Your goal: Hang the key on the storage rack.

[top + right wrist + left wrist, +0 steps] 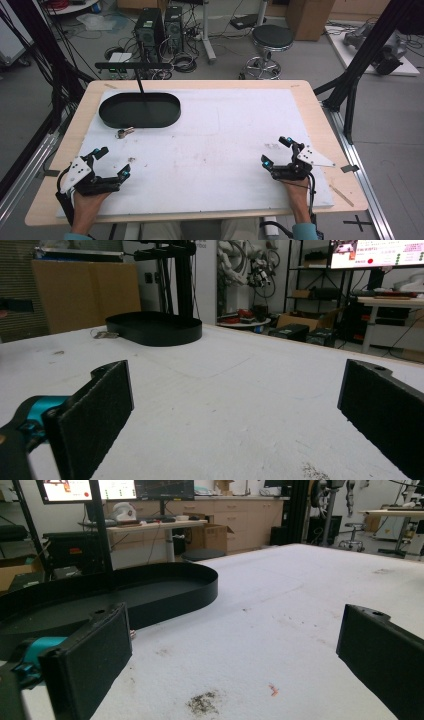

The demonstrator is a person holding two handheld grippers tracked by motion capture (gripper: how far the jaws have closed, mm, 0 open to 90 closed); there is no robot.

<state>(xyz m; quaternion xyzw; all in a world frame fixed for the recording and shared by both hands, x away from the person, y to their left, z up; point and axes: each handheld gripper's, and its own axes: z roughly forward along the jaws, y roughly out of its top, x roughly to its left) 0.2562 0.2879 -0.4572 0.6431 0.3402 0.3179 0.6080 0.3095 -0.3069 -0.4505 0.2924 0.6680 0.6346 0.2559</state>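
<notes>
While both hands rest low at the near edge of the table (210,85), nothing has been picked up yet, so the work looks to be at its very start. The left gripper (111,163) sits at the lower left of the high view, its fingers (87,667) spread wide with bare white surface between them. The right gripper (276,151) sits at the lower right, its fingers (95,415) equally wide apart and holding nothing.

A small metallic object (124,133), too small to name with certainty, lies on the white mat left of centre in the high view, just in front of the black oval tray (112,117). It is nearest to the left gripper, though still apart from it. In the right gripper view it shows as a pale glint (103,334) at the upper left, beside the tray's wall (155,332). The tray, at the upper left of the table, appears empty, with a thin black stand (141,86) rising from it.

Judging from this, everything remains: reaching the small object, closing on it, and probably setting it in the tray.
</notes>
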